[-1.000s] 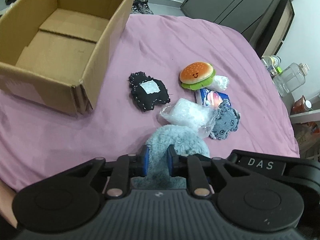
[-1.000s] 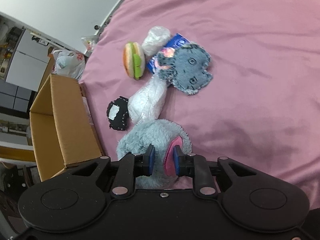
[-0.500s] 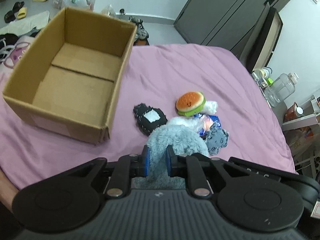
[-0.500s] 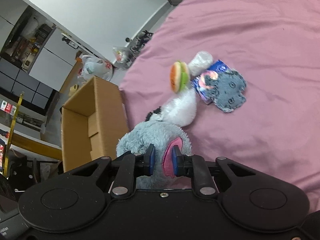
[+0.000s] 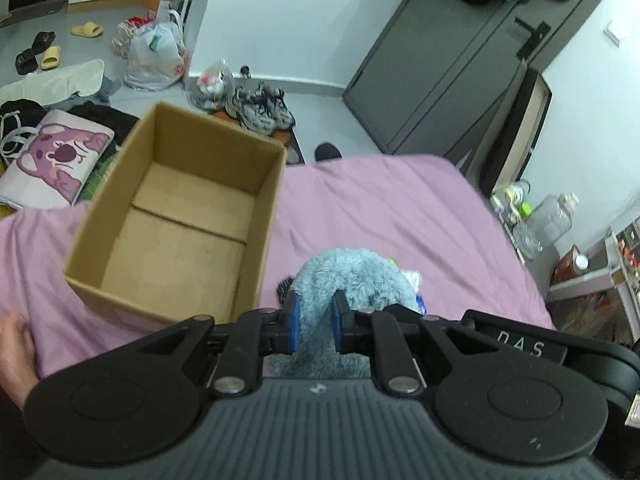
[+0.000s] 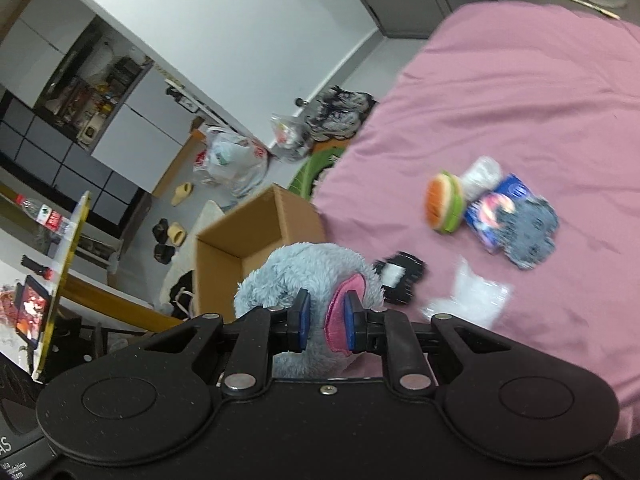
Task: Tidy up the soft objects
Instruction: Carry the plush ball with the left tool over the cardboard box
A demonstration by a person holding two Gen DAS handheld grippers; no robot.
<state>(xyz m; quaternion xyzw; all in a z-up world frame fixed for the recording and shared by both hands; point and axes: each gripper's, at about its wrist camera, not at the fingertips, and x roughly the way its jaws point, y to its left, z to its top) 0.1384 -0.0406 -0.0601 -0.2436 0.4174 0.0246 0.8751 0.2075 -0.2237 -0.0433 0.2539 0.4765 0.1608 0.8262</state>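
A fluffy grey-blue plush toy [image 5: 352, 276] is held up above the pink bed by both grippers. My left gripper [image 5: 315, 322] is shut on its grey fur. My right gripper [image 6: 324, 320] is shut on the same plush [image 6: 308, 272] at its pink ear. An open, empty cardboard box [image 5: 180, 220] stands on the bed to the left and ahead; it also shows in the right wrist view [image 6: 248, 236]. On the bed lie a burger plush [image 6: 442, 202], a grey plush [image 6: 532, 232], a black patch toy [image 6: 400, 276] and a clear plastic bag [image 6: 472, 296].
A blue packet [image 6: 492, 210] and a second clear bag [image 6: 480, 172] lie by the burger. The bed's pink sheet [image 5: 380, 208] ends near a bottle [image 5: 548, 220] on the right. Shoes, bags and slippers lie on the floor [image 5: 256, 108] beyond the box.
Both grippers have lifted the grey-blue plush high off the bed and tilted up; the box and floor have come more into view, and the other toys look smaller and farther away.
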